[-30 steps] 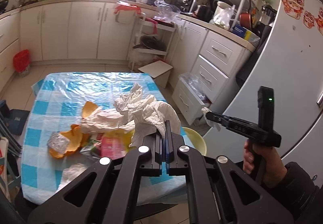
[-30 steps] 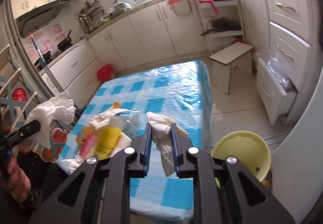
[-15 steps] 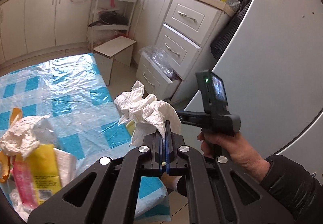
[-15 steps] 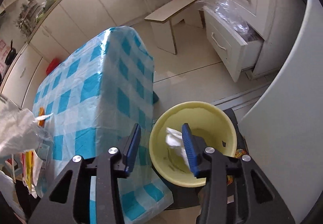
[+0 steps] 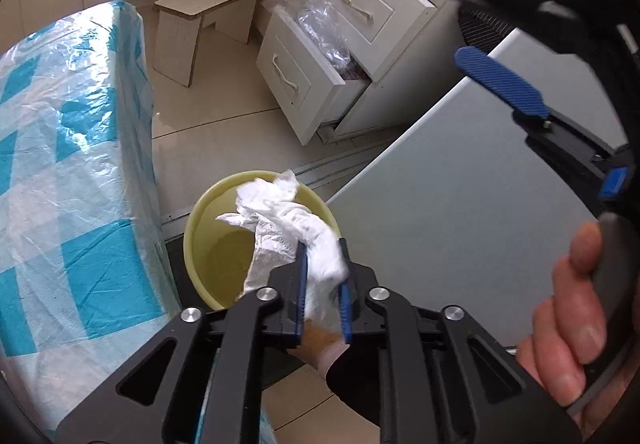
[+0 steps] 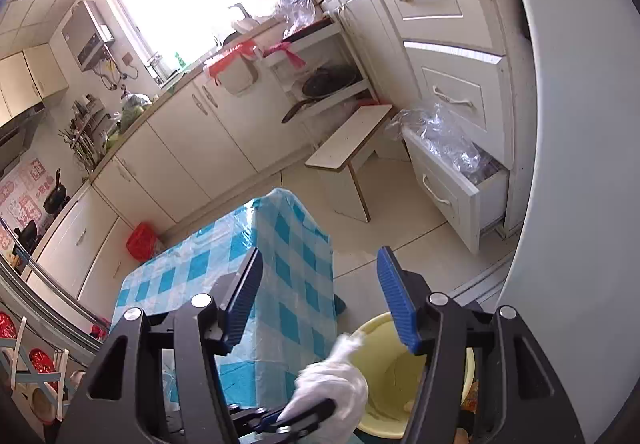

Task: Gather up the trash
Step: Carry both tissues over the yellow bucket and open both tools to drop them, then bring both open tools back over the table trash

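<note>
White crumpled tissue is seen in the left wrist view between the slightly parted jaws of the left gripper, hanging over the yellow bin — hemmed in by the checked bench and a grey fridge. An open drawer lies beyond.

In the right wrist view the right gripper is spread wide, empty, above the bin's rim; a stool stands on open floor.
</note>
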The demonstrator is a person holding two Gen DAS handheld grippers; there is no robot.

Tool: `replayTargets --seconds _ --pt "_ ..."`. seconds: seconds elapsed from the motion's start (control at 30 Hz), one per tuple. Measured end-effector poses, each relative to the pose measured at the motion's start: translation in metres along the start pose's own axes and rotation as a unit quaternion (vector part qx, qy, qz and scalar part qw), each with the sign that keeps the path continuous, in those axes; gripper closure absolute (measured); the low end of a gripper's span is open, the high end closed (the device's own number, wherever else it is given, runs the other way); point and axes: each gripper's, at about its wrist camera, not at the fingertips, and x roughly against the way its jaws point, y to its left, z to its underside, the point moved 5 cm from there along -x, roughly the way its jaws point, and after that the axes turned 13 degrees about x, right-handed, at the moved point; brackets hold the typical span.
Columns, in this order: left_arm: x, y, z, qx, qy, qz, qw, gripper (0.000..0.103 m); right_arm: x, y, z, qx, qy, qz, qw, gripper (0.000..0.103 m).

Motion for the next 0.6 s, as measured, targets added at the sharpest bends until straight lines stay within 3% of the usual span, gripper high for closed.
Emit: replayTargets --seconds 0.1,0.3,0.6 --pt "0.0 -0.003 0.0 -0.004 -0.008 -0.007 0.9999 0.061 0.005 -0.005 -0.004 -0.008 -0.014 0.003 1.0 0.044" --pt "0.03 0.002 0.003 -0.01 -0.035 -0.018 0.9992 0.051 0.004 -0.004 -0.005 -0.008 -0.02 0.006 1.0 0.042" --pt "0.146 0.043 0.039 -0.034 -0.149 -0.093 0.9839 0.028 0.014 0.03 -0.002 0.053 -0.048 0.019 0.997 0.033"
